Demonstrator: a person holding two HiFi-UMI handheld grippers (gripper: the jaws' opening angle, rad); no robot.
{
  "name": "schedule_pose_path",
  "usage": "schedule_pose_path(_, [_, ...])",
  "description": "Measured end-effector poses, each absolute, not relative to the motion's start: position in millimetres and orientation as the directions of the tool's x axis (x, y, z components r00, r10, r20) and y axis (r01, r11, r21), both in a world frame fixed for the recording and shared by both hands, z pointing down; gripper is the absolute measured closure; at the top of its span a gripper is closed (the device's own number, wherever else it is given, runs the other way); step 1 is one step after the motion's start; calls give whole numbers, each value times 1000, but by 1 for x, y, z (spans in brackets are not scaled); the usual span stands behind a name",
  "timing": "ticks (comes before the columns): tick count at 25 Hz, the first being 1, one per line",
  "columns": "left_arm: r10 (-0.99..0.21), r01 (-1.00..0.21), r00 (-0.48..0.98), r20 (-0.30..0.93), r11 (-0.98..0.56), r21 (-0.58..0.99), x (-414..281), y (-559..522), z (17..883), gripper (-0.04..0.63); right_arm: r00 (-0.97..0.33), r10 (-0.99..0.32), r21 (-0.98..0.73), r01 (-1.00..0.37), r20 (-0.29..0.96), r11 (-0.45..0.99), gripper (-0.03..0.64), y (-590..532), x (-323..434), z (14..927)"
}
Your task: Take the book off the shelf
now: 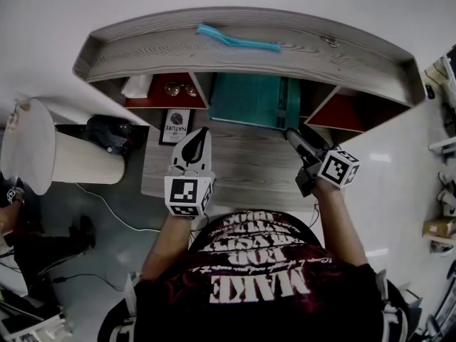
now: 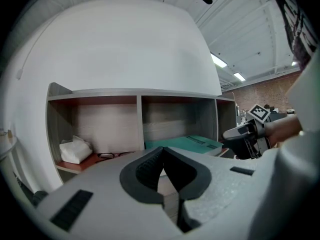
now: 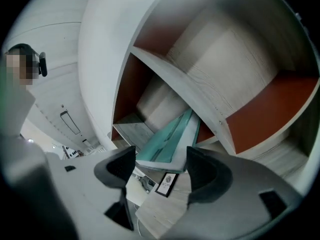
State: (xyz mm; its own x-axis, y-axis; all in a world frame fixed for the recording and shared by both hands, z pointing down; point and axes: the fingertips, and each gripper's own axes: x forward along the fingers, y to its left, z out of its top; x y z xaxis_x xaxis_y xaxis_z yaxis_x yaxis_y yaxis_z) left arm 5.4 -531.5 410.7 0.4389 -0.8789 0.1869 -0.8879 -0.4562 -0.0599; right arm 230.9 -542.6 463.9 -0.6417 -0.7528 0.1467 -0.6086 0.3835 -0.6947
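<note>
Right claw [image 3: 160, 160]: jaws stand apart, pads clear of anything, nothing gripped. The near corner of the book [image 3: 169, 140] sits in the gap between them, with daylight on both sides.

Left claw [image 2: 162, 153]: jaws together, empty, hanging over the bench [image 1: 242, 171] and well apart from the book.

Risks, as we judge them:
- We have only a corner between the jaws. A close here gives a shallow bite on the cover edge, so the book may pivot or slip out once pulled.
- The book looks flat and broad. Held one-sided, it could sag and drop onto the bench.
- The divider just right of the book is near the claw, so an angled pull may snag on it.

Position: the teal book lies flat in the middle compartment of the shelf [image 1: 249, 54], its front edge jutting past the shelf lip toward us. The right claw is at its right front corner. The spectacles [image 1: 180, 89] and tissue [image 1: 135, 85] sit in the left compartment, clear of the pull path.
</note>
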Motion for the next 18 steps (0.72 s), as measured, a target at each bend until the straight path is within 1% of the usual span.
schedule_pose_path(4, [-889, -895, 424, 176, -440, -70, 7, -536, 407, 589, -652, -745, -761, -551, 137, 343, 293, -555, 232, 470])
schedule_pose_path(10, [-897, -905, 398, 191, -419, -80, 4, -531, 408, 589, -700, -708, -856, -419, 90, 305, 294, -571, 224, 482])
schedule_pose_path(11, [-898, -906, 394, 197, -416, -82, 3, -530, 409, 589, -703, -704, -866, -410, 98, 288, 317, -574, 223, 486])
schedule_pose_path(12, [-898, -906, 392, 201, -414, -84, 3, -529, 410, 589, -703, -703, -875, -403, 108, 269, 362, -576, 224, 490])
schedule_pose_path(14, [-897, -905, 391, 206, -415, -90, 3, -526, 411, 589, -705, -701, -884, -391, 108, 256, 367, -578, 225, 494])
schedule_pose_path(18, [-895, -903, 393, 210, -419, -96, 2, -520, 411, 589, -704, -707, -905, -342, 68, 253, 379, -568, 225, 492])
